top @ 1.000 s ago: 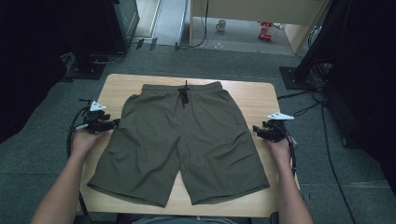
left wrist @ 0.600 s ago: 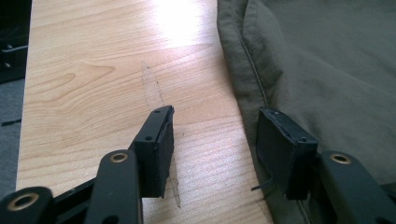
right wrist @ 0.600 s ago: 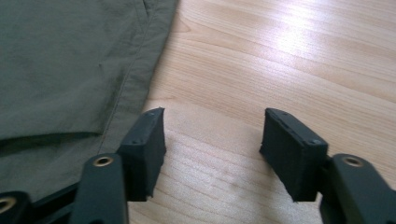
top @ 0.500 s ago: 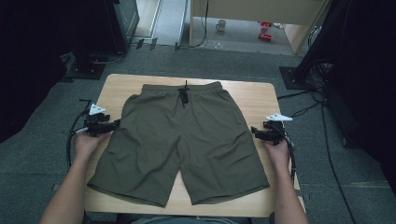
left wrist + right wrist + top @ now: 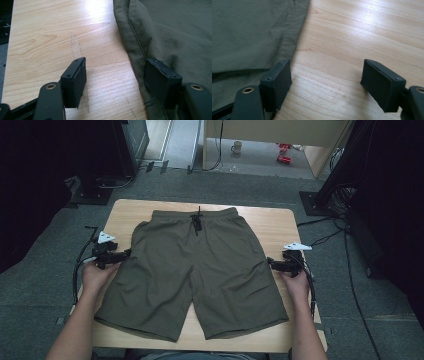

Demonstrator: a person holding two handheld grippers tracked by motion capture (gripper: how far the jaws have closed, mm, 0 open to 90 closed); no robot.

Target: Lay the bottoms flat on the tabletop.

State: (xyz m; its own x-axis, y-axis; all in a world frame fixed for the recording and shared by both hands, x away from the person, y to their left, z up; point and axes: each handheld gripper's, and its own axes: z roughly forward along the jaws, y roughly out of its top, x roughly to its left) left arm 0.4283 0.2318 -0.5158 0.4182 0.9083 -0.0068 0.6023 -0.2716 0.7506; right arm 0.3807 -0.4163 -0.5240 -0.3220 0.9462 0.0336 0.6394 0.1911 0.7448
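Flat on the pale wooden table [image 5: 270, 220]: olive-green cloth shorts [image 5: 200, 270]. Left gripper [image 5: 125, 254] and right gripper [image 5: 271, 263] at either side seam, jaws just opened wide, nothing held. Smoothing apparently done; next, probably pinching an edge to fold.

The shorts [image 5: 200, 270] cover most of the table [image 5: 272, 222], leaving bare wood strips at both sides and the far corners. Each hem edge lies between open jaws, nothing else nearby.
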